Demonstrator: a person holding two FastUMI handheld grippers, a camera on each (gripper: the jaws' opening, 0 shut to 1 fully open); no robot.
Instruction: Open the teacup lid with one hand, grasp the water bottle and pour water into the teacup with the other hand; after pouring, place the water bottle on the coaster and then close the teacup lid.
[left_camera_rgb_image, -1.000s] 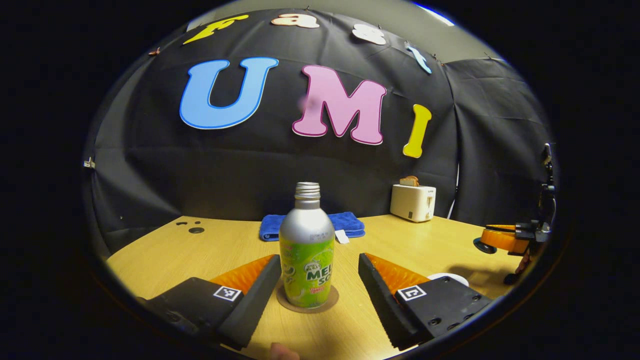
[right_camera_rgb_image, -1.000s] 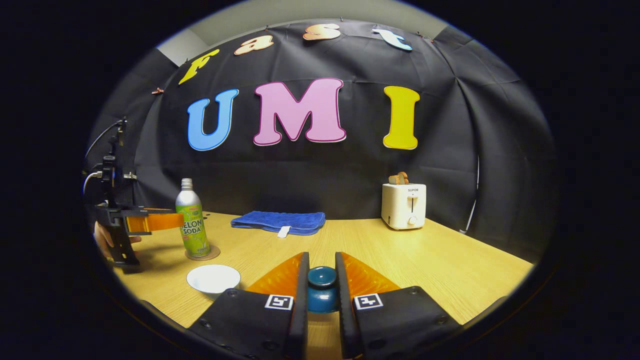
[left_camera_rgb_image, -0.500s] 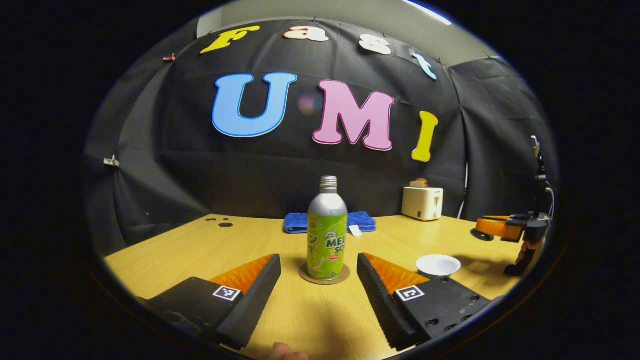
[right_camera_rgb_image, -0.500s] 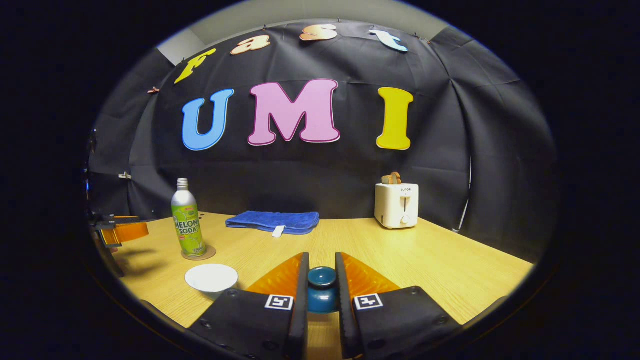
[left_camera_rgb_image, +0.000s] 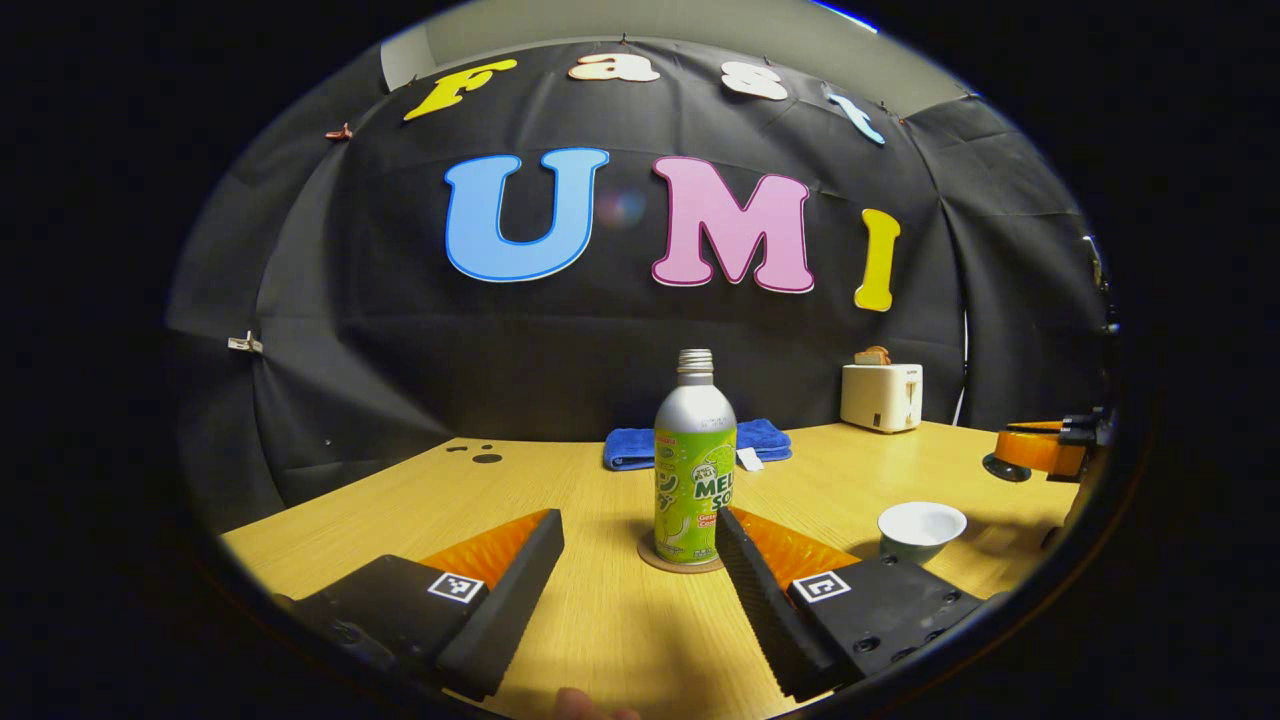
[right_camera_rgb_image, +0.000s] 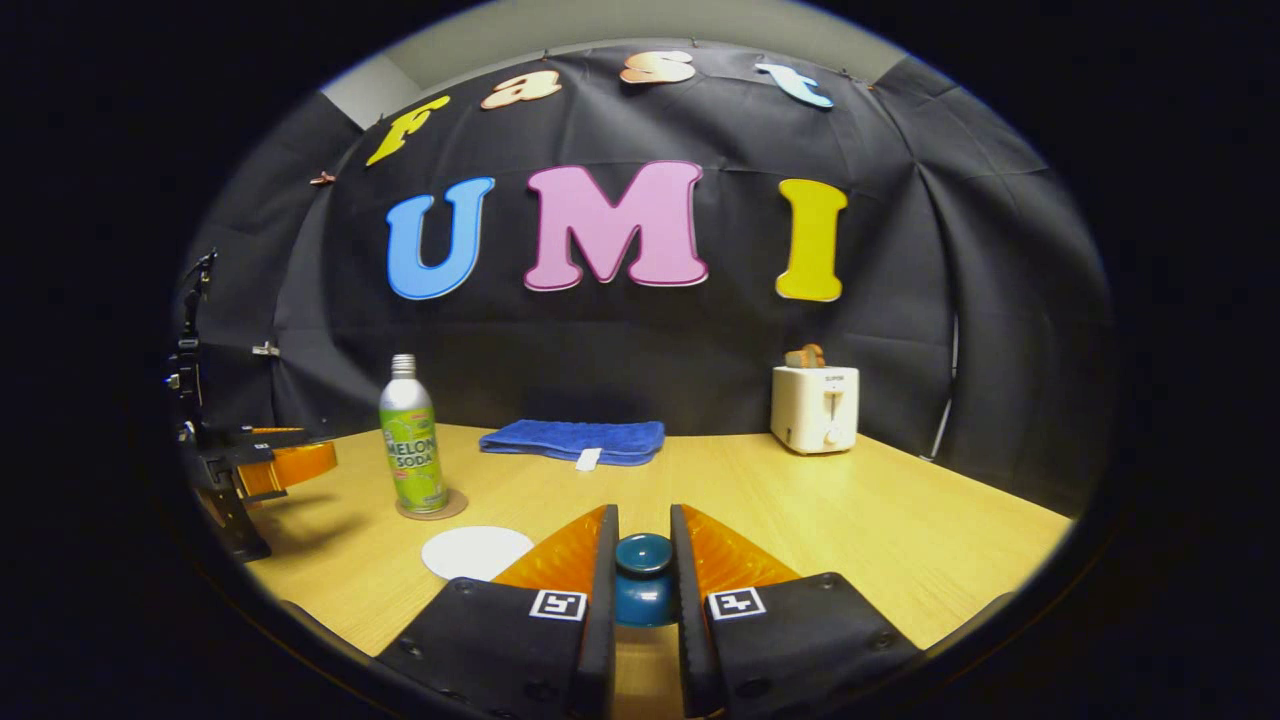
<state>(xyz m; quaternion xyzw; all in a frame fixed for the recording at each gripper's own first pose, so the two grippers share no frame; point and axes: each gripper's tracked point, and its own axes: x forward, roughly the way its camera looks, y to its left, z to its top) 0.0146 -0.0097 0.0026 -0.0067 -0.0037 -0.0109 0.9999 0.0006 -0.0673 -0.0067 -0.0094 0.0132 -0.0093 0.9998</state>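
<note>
Water bottle (left_camera_rgb_image: 694, 455) stands upright on round coaster (left_camera_rgb_image: 680, 560), mid-worktop, cap off, threaded neck bare; silver shoulder, green label. In right gripper view same bottle (right_camera_rgb_image: 412, 436) sits on coaster (right_camera_rgb_image: 431, 507) at left, w/ white teacup (right_camera_rgb_image: 476, 551) nearer the camera & to its right, apart from it. In left gripper view teacup (left_camera_rgb_image: 921, 528) is right of bottle, near but not touching, open on top, white inside.

Teacup lid (right_camera_rgb_image: 643, 580), dark blue-teal w/ round knob, is pinched betw. both fingers of right hand-held gripper (right_camera_rgb_image: 643, 560): jaws nearly closed, pressing knob from each side, lid held off the cup, to its right. Same hand-held gripper seen at far right edge of left gripper view (left_camera_rgb_image: 1040, 452), above the worktop beyond the teacup.

Left hand-held gripper (left_camera_rgb_image: 640, 545) wide open, holds nothing; fingers spread either side of the bottle but short of it, right finger (left_camera_rgb_image: 752, 590) overlapping coaster's edge in view, contact can't tell. In right gripper view it's at far left (right_camera_rgb_image: 265, 465), apart from bottle, clear of it.

Worktop (left_camera_rgb_image: 420, 500) light wood. Behind bottle: folded blue towel (left_camera_rgb_image: 700, 443) w/ white tag. White toaster (right_camera_rgb_image: 814, 408) at back right, bread in slot. Small dark spots on worktop back left (left_camera_rgb_image: 478, 455).
</note>
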